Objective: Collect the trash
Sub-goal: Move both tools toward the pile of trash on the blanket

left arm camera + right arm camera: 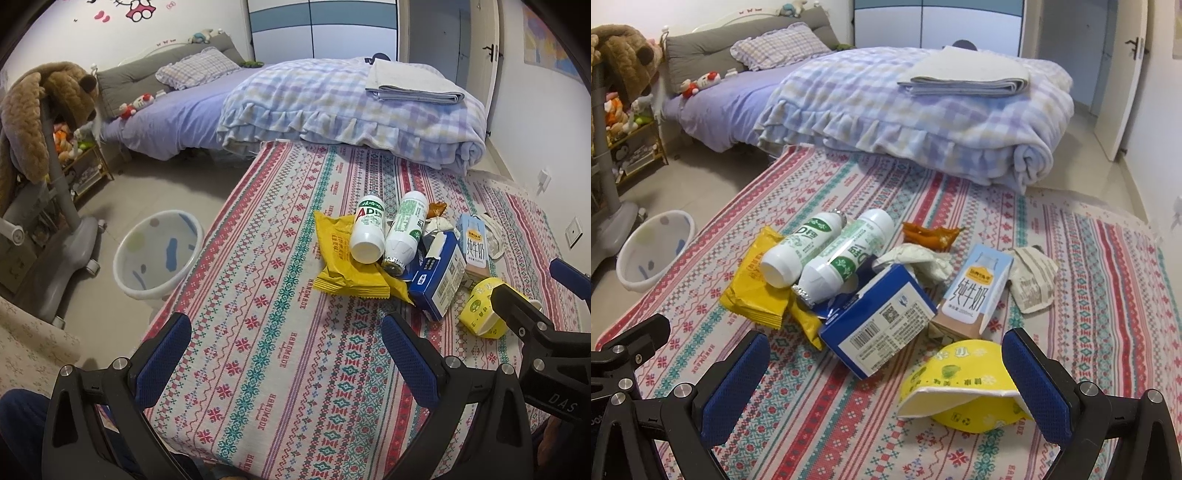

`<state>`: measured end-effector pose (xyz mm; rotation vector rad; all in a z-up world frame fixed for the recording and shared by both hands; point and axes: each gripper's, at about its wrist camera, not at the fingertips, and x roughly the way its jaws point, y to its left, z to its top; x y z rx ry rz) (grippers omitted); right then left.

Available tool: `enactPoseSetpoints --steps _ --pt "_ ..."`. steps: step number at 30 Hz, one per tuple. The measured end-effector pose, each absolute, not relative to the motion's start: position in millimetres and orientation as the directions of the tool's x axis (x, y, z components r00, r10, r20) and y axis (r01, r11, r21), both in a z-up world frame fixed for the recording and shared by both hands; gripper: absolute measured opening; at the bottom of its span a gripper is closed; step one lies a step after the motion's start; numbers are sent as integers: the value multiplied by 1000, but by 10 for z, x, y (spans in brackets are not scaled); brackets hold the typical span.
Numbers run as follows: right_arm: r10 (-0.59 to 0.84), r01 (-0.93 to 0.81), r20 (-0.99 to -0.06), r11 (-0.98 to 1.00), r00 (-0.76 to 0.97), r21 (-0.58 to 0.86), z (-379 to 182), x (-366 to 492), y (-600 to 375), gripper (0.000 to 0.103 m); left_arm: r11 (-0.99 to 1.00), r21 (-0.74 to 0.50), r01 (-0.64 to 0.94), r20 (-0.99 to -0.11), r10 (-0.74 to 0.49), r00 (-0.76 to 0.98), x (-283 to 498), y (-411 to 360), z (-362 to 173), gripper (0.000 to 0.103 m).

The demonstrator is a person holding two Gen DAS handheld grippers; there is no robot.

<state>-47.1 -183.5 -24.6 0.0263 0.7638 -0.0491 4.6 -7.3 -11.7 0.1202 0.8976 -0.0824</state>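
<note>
Both tongs stand released and empty: the left tongs [284, 354] hover over bare patterned cloth short of the pile, and the right tongs [886, 373] hang just before the crushed yellow paper cup [960, 398], whose rim sits between the wide-spread blue pads without being pressed.

On the desk [280, 369], covered in a red-and-teal woven cloth, all the trash lies in one loose heap, well apart from the white bin [157, 254] that stands on the floor off the desk's left edge. Largest is the blue carton box [882, 332], tilted and leaning on its neighbours. Next come the two white bottles [827, 247] lying side by side, partly on the yellow snack wrappers [753, 291]. A milk carton [975, 291] leans beside the box, with a crumpled paper bag [1034, 280] to its right, a crumpled tissue [916, 262] behind the box and an orange scrap [931, 232] farthest back.

Nothing is collected yet, so the step in hand looks like a first pick. For the right tongs the cup is the easy start: close across its flattened body rather than the thin rim, so it does not fold and slip. The left tongs would do better taking a bottle across its middle; the round bottles may roll off the slick wrappers if nudged. Being nearer the bin, that side suits the carrying.
</note>
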Motion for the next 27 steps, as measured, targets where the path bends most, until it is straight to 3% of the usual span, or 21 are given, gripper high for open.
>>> enactPoseSetpoints --steps 9,15,22,27 --pt "-85 84 -708 996 701 -36 -277 -433 -1912 103 982 26 187 -825 -84 558 219 -202 -114 103" --pt "-218 132 -722 976 657 -174 -333 -355 -2041 103 967 10 253 -866 -118 485 538 -286 -69 103" --pt "-211 149 -766 977 607 -151 -278 -158 -2491 103 952 21 305 -889 -122 441 979 -361 -14 103" --pt "-127 172 -819 985 560 -36 -296 43 -2884 103 942 -36 333 -893 -179 412 1238 -504 -153 99"
